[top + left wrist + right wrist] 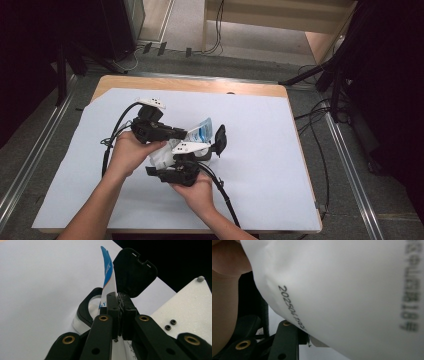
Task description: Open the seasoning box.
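Hands meet mid-table in the high view, left gripper (186, 133) and right gripper (202, 156) both pinching the white packet (161, 156). Left gripper view: jaws clamped tight on the packet's blue-printed edge (108, 267) beside an open black lid (135, 271). Right gripper view: packet's white side (342, 290) pressed close against the camera; grip hidden.

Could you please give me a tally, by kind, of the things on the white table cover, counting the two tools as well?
Hand-held tools: 2, the left tool and the right tool
White and blue wipes pack: 1
Black flip lid standing open on the pack: 1
Total: 4
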Motion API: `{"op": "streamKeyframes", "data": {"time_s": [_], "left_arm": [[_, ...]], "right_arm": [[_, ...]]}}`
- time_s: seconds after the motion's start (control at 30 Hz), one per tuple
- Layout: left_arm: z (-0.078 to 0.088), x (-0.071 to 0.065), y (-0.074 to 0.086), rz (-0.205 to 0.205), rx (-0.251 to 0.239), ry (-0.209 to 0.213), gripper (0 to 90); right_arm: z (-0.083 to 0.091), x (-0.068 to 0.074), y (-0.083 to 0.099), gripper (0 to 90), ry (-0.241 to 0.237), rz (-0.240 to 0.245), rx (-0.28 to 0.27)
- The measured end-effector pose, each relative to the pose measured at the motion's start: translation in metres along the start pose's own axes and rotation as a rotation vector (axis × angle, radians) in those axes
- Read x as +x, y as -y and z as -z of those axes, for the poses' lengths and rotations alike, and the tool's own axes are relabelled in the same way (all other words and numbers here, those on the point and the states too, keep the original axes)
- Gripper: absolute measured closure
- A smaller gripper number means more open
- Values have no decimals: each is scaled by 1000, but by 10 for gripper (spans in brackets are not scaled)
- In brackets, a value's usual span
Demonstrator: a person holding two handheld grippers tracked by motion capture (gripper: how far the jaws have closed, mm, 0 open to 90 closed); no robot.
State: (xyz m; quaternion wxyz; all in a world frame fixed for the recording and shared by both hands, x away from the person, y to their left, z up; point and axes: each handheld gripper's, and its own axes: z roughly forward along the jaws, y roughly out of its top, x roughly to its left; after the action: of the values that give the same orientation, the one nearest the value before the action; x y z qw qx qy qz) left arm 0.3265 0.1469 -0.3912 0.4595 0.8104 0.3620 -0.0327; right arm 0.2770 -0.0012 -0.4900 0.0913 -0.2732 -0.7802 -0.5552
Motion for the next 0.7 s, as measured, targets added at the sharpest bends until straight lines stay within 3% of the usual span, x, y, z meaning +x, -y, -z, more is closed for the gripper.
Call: {"op": "streamKeyframes", "data": {"time_s": [0.2,0.7], "left_arm": [[-1,0,0,-2,0,3,883],[-1,0,0,-1,3,12,882]], "right_arm": [[1,-1,0,621,-20,-26,-6],[1,-2,-1,621,-26,-29,-3]]}}
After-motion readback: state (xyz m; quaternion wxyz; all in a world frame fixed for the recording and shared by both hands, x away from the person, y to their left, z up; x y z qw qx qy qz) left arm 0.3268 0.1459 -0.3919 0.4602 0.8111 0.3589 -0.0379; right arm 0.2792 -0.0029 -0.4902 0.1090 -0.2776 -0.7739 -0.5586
